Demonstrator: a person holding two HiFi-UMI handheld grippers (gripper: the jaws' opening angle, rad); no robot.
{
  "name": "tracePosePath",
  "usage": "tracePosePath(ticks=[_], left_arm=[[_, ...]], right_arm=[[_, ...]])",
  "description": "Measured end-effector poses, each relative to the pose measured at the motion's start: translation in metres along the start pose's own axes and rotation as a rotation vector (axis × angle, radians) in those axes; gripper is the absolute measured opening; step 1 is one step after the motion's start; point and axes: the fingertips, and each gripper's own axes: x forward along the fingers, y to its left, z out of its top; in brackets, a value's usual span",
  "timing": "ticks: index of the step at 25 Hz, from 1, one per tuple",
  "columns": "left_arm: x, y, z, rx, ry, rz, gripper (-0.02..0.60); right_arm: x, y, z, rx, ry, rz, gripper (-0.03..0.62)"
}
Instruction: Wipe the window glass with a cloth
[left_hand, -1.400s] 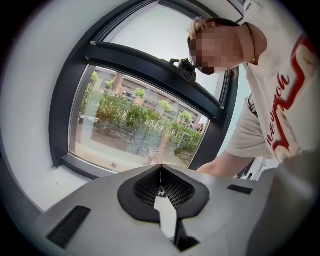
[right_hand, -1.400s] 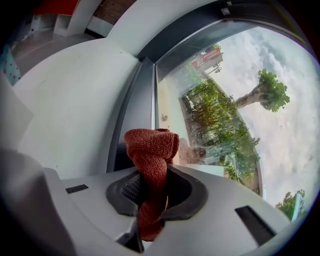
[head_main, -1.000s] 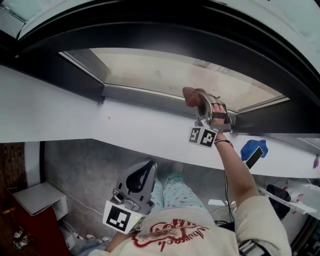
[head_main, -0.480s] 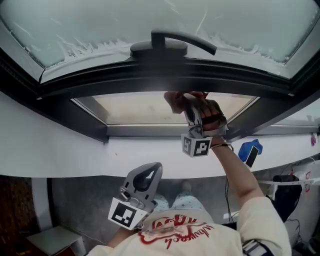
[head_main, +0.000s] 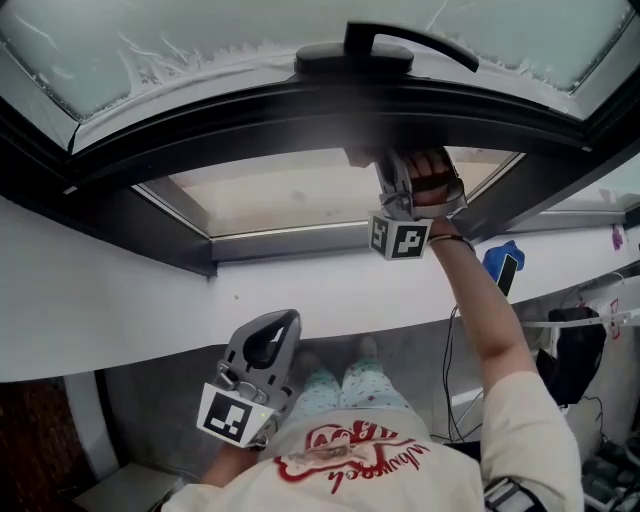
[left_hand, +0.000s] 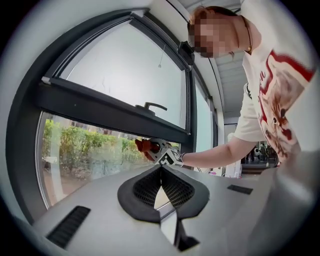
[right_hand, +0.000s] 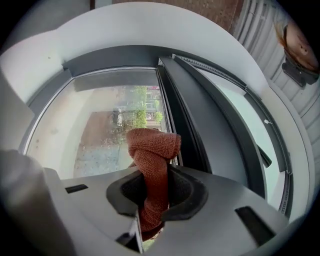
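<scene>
Right claw (right_hand: 152, 192), clamped on a bunched rust-red woven cloth (right_hand: 152, 147), holds it against or just off the lower clear window glass (right_hand: 100, 120) beside the dark grey window frame (right_hand: 200, 125), wiping apparently under way with most of the hazy pane left, while the left claw (left_hand: 161, 185) hangs closed and empty below.

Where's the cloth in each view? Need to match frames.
Head view: cloth upper centre, at the right gripper tip, just under the dark frame bar.
Left gripper view: cloth small, centre, just below the frame bar.
Right gripper view: cloth centre, clamped between the jaws, frame bar to its right.
Shared landmark: the dark frame bar.
</scene>
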Motion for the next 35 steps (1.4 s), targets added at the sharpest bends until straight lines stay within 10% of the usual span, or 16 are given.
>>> tracePosePath(ticks=[35], left_arm=[[0.022, -0.012, -0.047, -0.077, 0.012, 0.153, 0.021]], right_arm=[[-0.022, 0.098, -0.016, 0.201, -0.105, 0.080, 0.063]])
